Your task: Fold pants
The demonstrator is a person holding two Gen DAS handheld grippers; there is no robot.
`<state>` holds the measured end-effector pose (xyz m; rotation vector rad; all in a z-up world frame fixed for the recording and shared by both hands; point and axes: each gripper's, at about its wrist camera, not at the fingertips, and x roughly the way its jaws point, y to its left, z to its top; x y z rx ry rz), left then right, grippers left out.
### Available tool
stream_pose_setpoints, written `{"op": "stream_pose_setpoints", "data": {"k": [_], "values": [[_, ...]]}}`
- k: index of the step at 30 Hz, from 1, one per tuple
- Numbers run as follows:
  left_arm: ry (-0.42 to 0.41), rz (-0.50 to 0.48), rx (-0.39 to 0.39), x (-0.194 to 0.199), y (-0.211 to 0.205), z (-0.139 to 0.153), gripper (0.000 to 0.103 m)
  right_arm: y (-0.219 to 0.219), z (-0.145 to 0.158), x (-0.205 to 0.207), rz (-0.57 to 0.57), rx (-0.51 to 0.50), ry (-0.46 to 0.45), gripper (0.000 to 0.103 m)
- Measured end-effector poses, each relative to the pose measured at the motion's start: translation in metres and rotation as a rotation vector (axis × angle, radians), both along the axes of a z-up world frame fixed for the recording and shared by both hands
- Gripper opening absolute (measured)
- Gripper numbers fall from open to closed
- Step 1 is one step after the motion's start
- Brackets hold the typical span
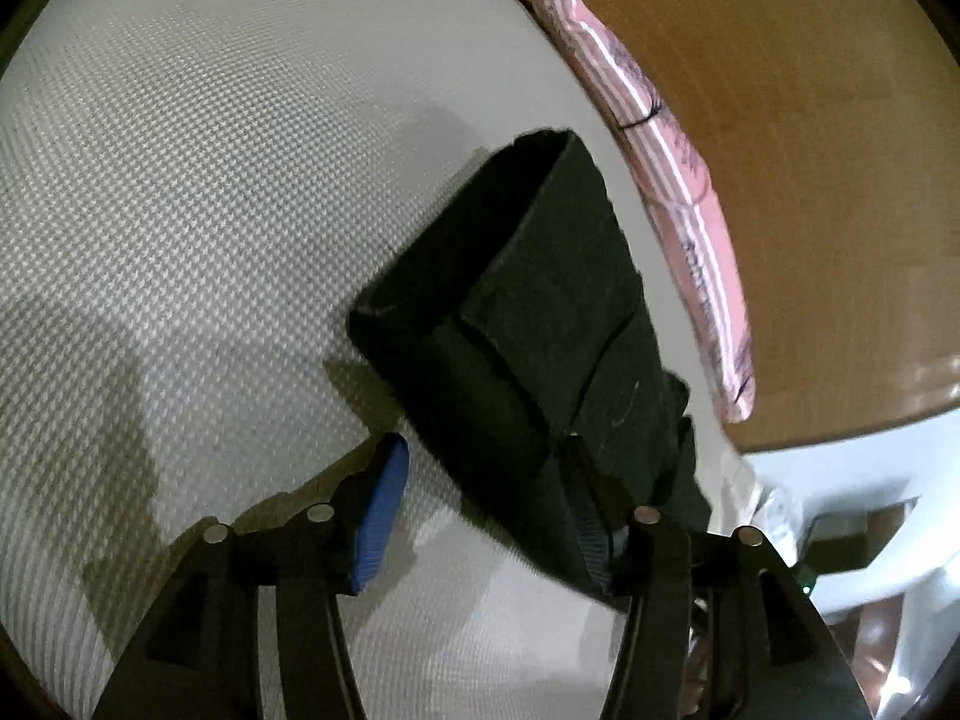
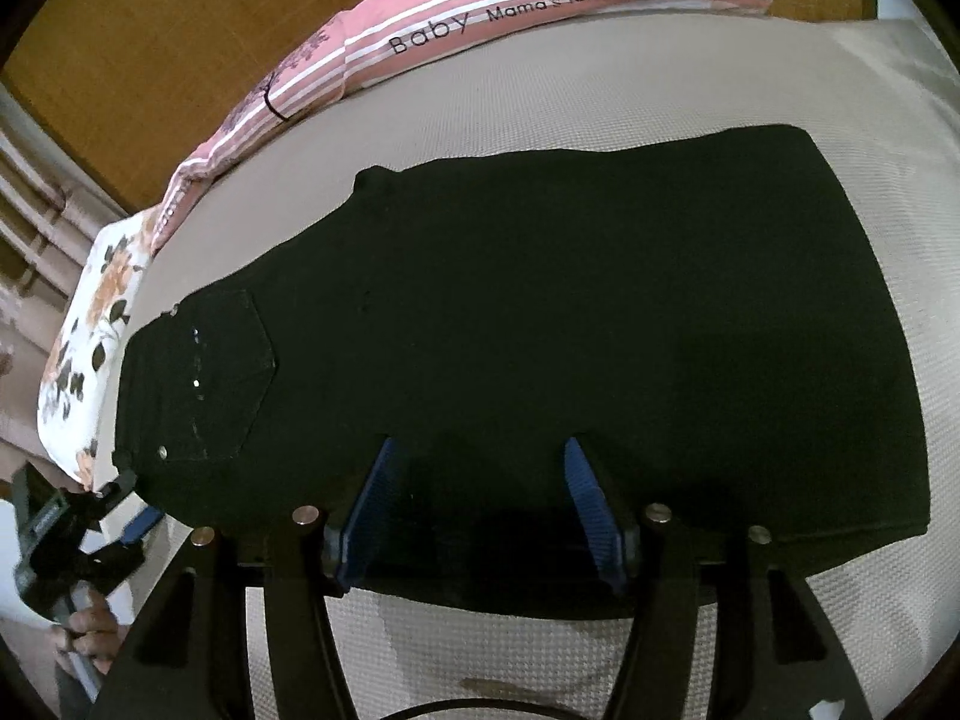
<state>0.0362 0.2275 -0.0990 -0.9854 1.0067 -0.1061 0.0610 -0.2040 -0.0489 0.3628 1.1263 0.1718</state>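
Black pants (image 2: pixel 540 324) flat on bed (image 2: pixel 780 78), folded once. Left tongs (image 1: pixel 492 516) open at waistband; right tongs (image 2: pixel 480 504) open over near edge. Pinch both layers squarely before lifting.

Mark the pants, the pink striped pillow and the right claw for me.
pants (image 2: pixel 540 330): right wrist view, middle of the black fabric.
pink striped pillow (image 2: pixel 420 36): right wrist view, lettered face.
right claw (image 2: pixel 480 510): right wrist view, between the blue pads.
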Motion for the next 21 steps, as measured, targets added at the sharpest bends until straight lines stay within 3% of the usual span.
{"op": "stream_pose_setpoints", "data": {"k": [6,10,11,12,13,15,21], "values": [[-0.059,0.070,-0.030,0.009,0.010,-0.006,0.055,0.001,-0.001,0.005,-0.009,0.004,-0.001,0.057],[-0.098,0.113,-0.002,0.013,0.009,-0.007,0.054,0.004,0.000,0.006,-0.009,-0.004,-0.010,0.058],[-0.096,0.115,0.017,0.014,0.006,-0.005,0.052,0.004,-0.001,0.006,-0.010,-0.005,-0.010,0.058],[-0.091,0.113,0.045,0.016,0.004,-0.004,0.040,0.004,-0.001,0.005,-0.012,-0.003,-0.007,0.058],[-0.081,0.106,0.074,0.018,0.002,-0.004,0.035,0.004,0.000,0.005,-0.012,0.000,-0.008,0.058],[-0.086,0.103,0.077,0.017,0.002,-0.002,0.027,0.003,0.000,0.004,-0.013,0.011,-0.008,0.058],[-0.201,0.023,0.211,0.026,-0.032,0.056,0.023,-0.014,0.005,-0.002,-0.051,0.052,-0.016,0.057]]}}
